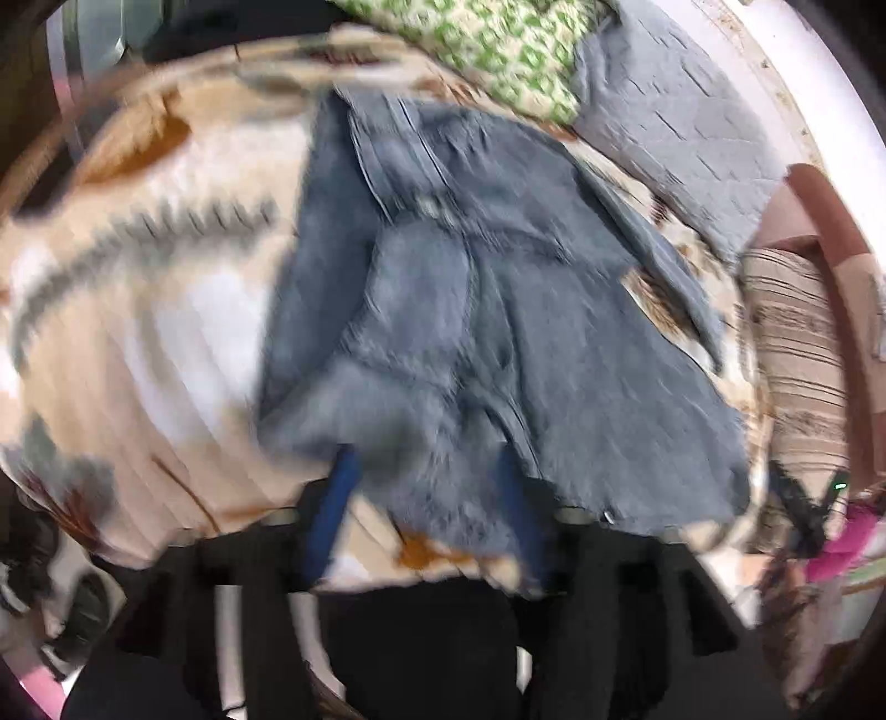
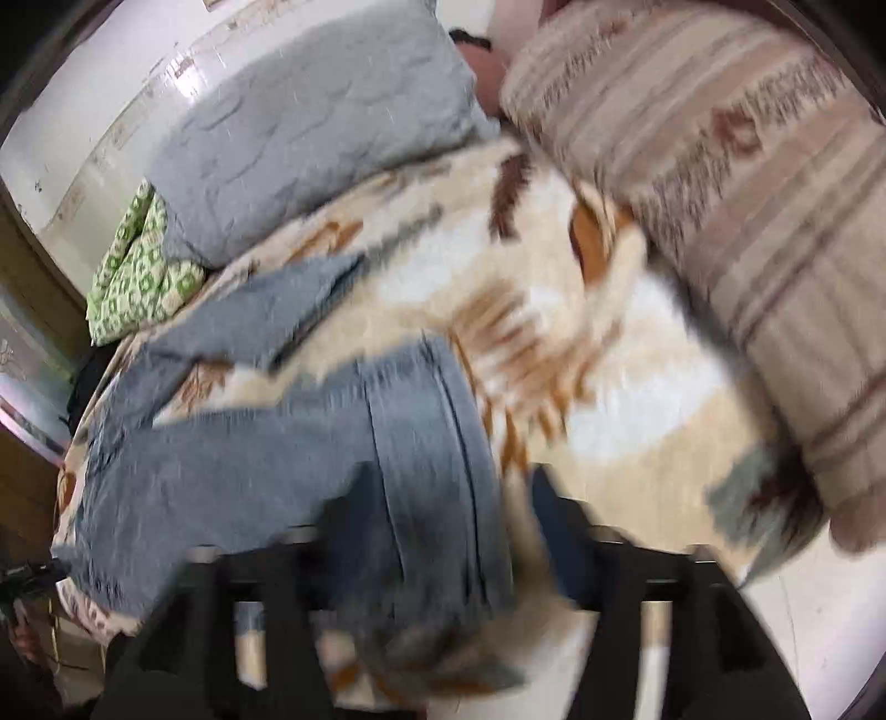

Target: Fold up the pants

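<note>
Blue-grey jeans (image 1: pixel 470 310) lie spread and rumpled on a cream, brown and grey patterned blanket (image 1: pixel 138 310). In the left wrist view my left gripper (image 1: pixel 426 498) is open, its blue fingers (image 1: pixel 332 509) straddling a frayed hem end of the jeans. In the right wrist view the jeans (image 2: pixel 310 454) stretch to the left, and my right gripper (image 2: pixel 459 515) is open with a leg end of the jeans between its fingers (image 2: pixel 559 526). Both views are blurred by motion.
A grey quilted pillow (image 1: pixel 681 111) and a green-and-white patterned cloth (image 1: pixel 498 50) lie at the far side by the white wall. A beige striped bolster (image 2: pixel 747 194) lies along the blanket's right edge. The right gripper shows at the far right in the left view (image 1: pixel 803 498).
</note>
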Action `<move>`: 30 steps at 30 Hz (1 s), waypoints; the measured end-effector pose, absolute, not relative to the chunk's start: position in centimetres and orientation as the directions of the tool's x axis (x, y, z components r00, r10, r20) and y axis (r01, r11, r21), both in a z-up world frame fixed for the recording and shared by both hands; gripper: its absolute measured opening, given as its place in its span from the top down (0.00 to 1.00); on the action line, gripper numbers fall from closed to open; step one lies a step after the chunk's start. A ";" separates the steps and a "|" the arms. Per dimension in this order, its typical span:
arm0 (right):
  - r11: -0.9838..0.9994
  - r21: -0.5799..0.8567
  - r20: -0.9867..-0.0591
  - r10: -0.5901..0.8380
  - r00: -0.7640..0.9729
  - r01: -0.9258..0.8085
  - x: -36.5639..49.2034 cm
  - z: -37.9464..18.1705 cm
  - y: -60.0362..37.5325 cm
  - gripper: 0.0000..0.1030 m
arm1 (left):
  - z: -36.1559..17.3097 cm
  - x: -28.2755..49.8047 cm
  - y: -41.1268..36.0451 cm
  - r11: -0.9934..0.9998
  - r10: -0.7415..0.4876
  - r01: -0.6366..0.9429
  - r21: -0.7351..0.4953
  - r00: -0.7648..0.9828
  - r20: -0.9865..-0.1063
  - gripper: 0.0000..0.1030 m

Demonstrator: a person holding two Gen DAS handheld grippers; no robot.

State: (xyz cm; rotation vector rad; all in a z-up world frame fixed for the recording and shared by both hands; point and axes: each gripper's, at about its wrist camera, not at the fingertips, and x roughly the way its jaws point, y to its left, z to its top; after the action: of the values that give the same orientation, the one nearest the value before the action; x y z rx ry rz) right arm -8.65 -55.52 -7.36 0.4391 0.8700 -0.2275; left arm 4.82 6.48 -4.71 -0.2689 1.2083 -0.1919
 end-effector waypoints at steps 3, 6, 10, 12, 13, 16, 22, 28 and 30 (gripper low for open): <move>0.891 0.247 -0.819 -0.017 0.573 0.381 -4.6 -9.1 -55.7 0.30 | -5.1 6.7 6.4 0.956 -0.269 -0.023 -0.293 0.332 -0.904 0.39; 0.888 0.201 -0.859 -0.043 0.511 0.413 -1.5 -11.4 -55.8 0.40 | -7.6 8.2 5.6 0.966 -0.229 -0.049 -0.252 0.275 -0.934 0.39; 0.904 0.092 -0.878 -0.124 0.463 0.417 0.1 -11.5 -55.2 0.56 | -9.8 9.5 4.3 0.987 -0.146 -0.040 -0.158 0.219 -0.965 0.39; 0.903 0.139 -0.850 -0.102 0.518 0.406 0.2 -9.7 -55.0 0.52 | -8.5 9.6 4.8 0.981 -0.179 -0.034 -0.192 0.240 -0.954 0.39; 0.905 0.186 -0.826 -0.066 0.560 0.382 0.3 -8.9 -54.8 0.51 | -7.9 10.0 5.0 0.977 -0.195 -0.035 -0.211 0.257 -0.947 0.39; 0.891 0.367 -0.766 0.125 0.630 0.269 2.4 -7.6 -53.5 0.33 | -5.7 11.9 6.1 0.975 -0.193 -0.047 -0.219 0.321 -0.927 0.39; 0.857 0.468 -0.776 0.281 0.565 0.216 10.4 -11.4 -49.0 0.30 | -7.0 15.9 6.5 0.960 -0.217 -0.115 -0.256 0.276 -0.936 0.39; 0.811 0.560 -0.720 0.373 0.585 0.171 15.0 -9.5 -48.1 0.92 | -7.7 18.5 5.5 0.965 -0.212 -0.098 -0.244 0.258 -0.943 0.39; 0.803 0.570 -0.665 0.328 0.671 0.172 18.4 -5.1 -50.0 0.92 | -7.2 20.8 5.1 0.966 -0.193 -0.112 -0.231 0.278 -0.941 0.39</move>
State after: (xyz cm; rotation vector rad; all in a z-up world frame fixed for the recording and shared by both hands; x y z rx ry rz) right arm 18.41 -49.96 -5.12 0.6512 0.8459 0.0957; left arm 20.78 5.11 -7.20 -0.2732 1.2931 -0.0555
